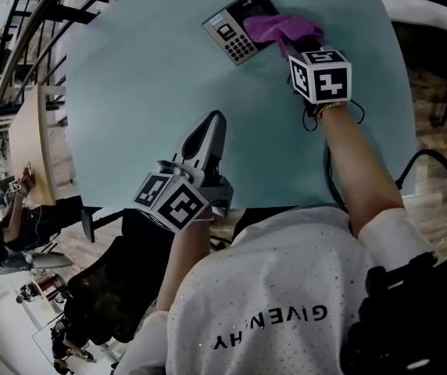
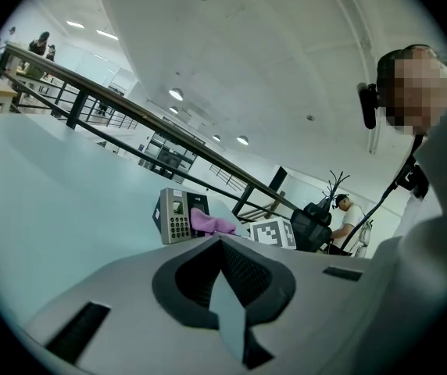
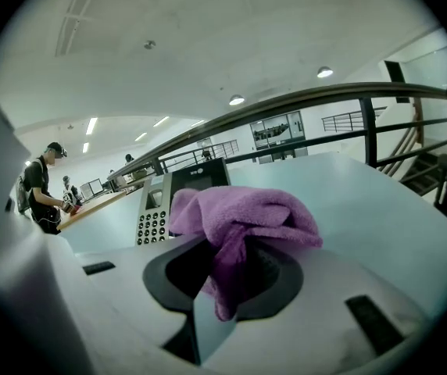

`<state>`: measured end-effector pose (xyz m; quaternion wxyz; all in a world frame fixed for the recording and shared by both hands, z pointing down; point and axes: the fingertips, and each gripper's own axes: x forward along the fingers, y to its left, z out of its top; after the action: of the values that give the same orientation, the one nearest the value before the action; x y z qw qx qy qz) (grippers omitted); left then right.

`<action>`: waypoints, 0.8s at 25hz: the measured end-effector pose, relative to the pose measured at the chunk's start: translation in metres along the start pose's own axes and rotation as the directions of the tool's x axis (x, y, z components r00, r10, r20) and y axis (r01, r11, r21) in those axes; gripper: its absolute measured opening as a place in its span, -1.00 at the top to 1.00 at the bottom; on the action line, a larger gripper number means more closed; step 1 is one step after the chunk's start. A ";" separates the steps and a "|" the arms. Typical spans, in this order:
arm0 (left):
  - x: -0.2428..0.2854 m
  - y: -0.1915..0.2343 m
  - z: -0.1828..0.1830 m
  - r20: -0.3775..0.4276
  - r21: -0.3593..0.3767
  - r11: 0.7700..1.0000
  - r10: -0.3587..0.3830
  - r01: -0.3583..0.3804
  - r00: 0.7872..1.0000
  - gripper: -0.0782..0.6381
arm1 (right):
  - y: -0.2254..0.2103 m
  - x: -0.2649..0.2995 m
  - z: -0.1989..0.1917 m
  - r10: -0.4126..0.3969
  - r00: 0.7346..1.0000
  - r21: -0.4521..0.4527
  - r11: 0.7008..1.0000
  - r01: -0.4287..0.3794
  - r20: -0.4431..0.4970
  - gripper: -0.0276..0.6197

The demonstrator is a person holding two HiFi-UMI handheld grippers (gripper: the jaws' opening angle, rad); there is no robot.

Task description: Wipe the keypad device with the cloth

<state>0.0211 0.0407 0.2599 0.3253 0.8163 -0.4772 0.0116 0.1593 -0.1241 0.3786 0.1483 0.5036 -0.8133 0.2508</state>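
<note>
Wiping step: right gripper (image 3: 227, 287) pinches cloth (image 3: 243, 213), keypad device (image 3: 151, 217) just beyond its jaws; left gripper (image 2: 222, 244) jaws together, empty. Next probably: sweep keys.

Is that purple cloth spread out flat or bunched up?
Bunched up: the purple cloth is crumpled in folds, pinched in the right hand-held gripper.
</note>
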 end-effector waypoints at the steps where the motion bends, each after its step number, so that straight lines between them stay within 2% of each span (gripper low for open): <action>1: 0.000 -0.001 0.001 0.002 0.002 1.000 -0.002 0.002 1.000 0.80 | 0.000 -0.002 0.000 -0.020 1.000 -0.016 1.000 0.019 -0.007 0.67; 2: -0.001 -0.002 0.001 0.004 0.005 1.000 -0.004 0.004 1.000 0.80 | 0.002 -0.004 0.000 -0.042 0.999 -0.054 0.998 0.041 -0.014 0.67; 4: -0.001 -0.002 0.002 0.008 0.009 1.000 -0.005 0.005 1.000 0.80 | 0.022 -0.007 0.002 -0.053 0.998 -0.185 0.982 0.049 -0.015 0.68; 6: -0.001 -0.001 0.004 0.017 0.005 1.000 0.003 -0.003 1.000 0.80 | 0.065 -0.006 0.003 0.041 0.999 -0.335 0.941 -0.043 -0.013 0.67; 8: 0.001 -0.003 0.004 0.018 -0.001 1.000 0.008 -0.008 1.000 0.80 | 0.111 -0.004 -0.002 0.180 0.983 -0.448 0.876 -0.180 -0.042 0.67; 10: 0.002 -0.004 0.000 0.011 -0.001 1.000 0.008 -0.008 1.000 0.80 | 0.138 -0.002 -0.015 0.268 0.958 -0.498 0.820 -0.282 -0.100 0.67; 11: 0.002 -0.004 -0.002 0.008 -0.003 1.000 0.011 -0.011 1.000 0.80 | 0.142 0.000 -0.022 0.282 0.951 -0.506 0.806 -0.307 -0.128 0.67; 12: 0.001 -0.003 -0.004 0.006 -0.007 1.000 0.015 -0.015 1.000 0.80 | 0.141 0.002 -0.027 0.279 0.948 -0.509 0.800 -0.317 -0.151 0.67; 14: -0.001 0.000 -0.007 0.005 -0.015 1.000 0.027 -0.027 1.000 0.80 | 0.131 0.007 -0.033 0.259 0.949 -0.500 0.807 -0.314 -0.178 0.67; 20: -0.009 0.002 -0.004 0.018 -0.023 0.998 0.052 -0.052 0.998 0.80 | 0.095 0.007 -0.023 0.221 0.963 -0.383 0.885 -0.265 -0.155 0.67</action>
<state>0.0159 0.0494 0.2606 0.3298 0.7999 -0.5014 0.0073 0.0708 -0.0813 0.3764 0.2589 0.3424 -0.8948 0.1225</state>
